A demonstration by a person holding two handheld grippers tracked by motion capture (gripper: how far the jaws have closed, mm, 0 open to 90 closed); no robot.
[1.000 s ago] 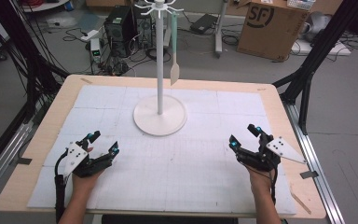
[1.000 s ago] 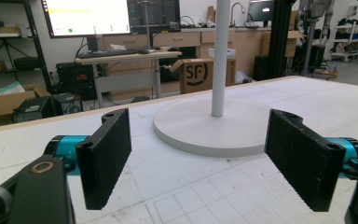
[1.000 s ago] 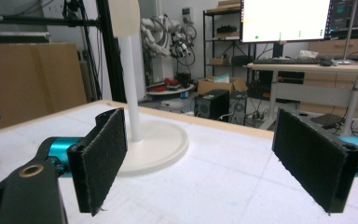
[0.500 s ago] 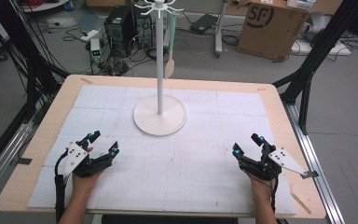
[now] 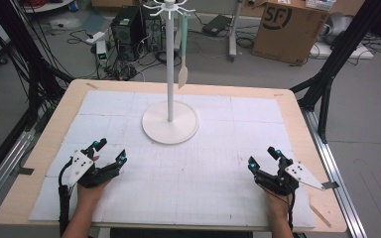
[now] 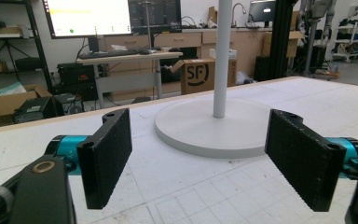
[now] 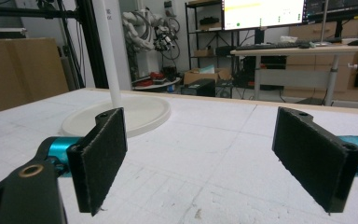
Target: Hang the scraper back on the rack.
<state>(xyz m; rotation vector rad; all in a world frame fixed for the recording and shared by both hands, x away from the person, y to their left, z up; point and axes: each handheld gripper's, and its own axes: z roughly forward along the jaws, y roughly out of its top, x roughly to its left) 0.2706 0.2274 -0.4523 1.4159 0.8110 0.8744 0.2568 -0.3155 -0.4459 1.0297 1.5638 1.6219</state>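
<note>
Left gripper (image 5: 110, 151) and right gripper (image 5: 263, 156) low over the table (image 5: 44, 148), well apart, jaws spread wide, holding nothing. Between them, farther back, white stand (image 5: 170, 121) upright, with spatula (image 5: 182, 74) hanging from its top.

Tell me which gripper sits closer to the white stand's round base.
The left gripper: it rests nearer the stand's base, while the right gripper lies farther off by the table's right edge.

Left gripper (image 6: 199, 156) fingers (image 6: 106, 156) spread wide, facing white stand (image 6: 214, 126).
</note>
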